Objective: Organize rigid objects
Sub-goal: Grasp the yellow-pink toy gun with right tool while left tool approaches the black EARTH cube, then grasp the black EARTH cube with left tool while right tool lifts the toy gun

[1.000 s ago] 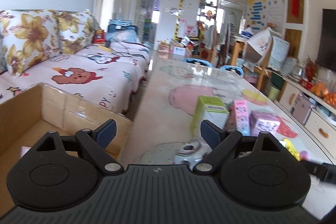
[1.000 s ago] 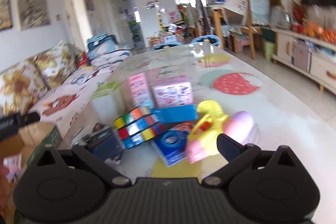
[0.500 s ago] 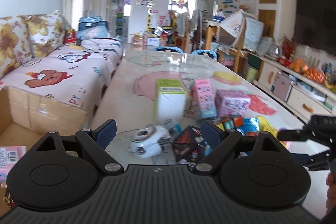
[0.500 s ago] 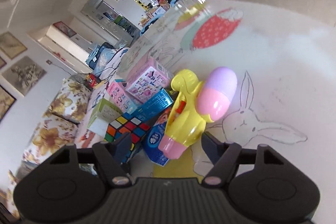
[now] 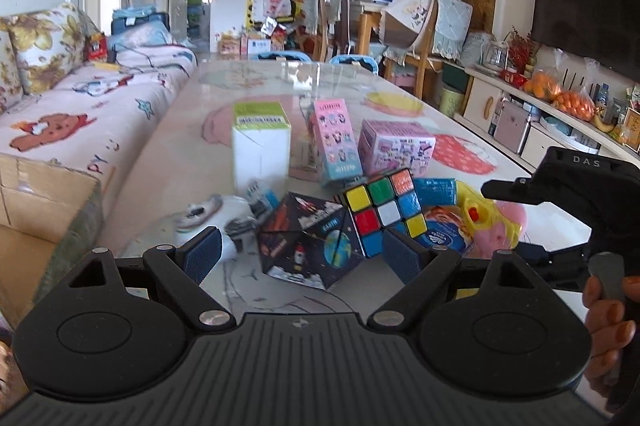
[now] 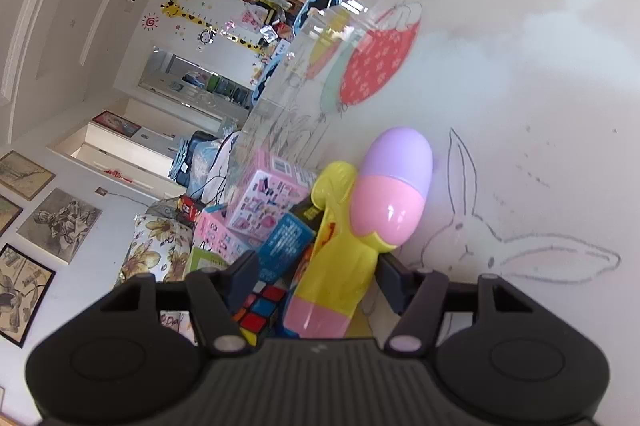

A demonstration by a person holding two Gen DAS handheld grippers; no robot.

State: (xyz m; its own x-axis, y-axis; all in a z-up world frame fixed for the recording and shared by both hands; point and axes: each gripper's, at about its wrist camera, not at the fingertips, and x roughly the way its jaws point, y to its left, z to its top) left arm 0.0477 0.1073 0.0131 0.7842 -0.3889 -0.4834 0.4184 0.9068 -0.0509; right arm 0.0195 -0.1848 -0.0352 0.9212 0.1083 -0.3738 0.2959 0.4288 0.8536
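Black ribbed left gripper [image 5: 298, 258] with blue-padded jaws, silver screws, round hubs.

yellow toy gun [image 6: 336, 266] with pink-and-purple egg-shaped tank lies flat on the table beside colour cube [image 5: 386, 210] and boxes.

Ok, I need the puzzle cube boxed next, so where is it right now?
In the left wrist view the puzzle cube sits mid-table, leaning on the dark space-print box, just left of the blue carton and in front of the pink boxes.
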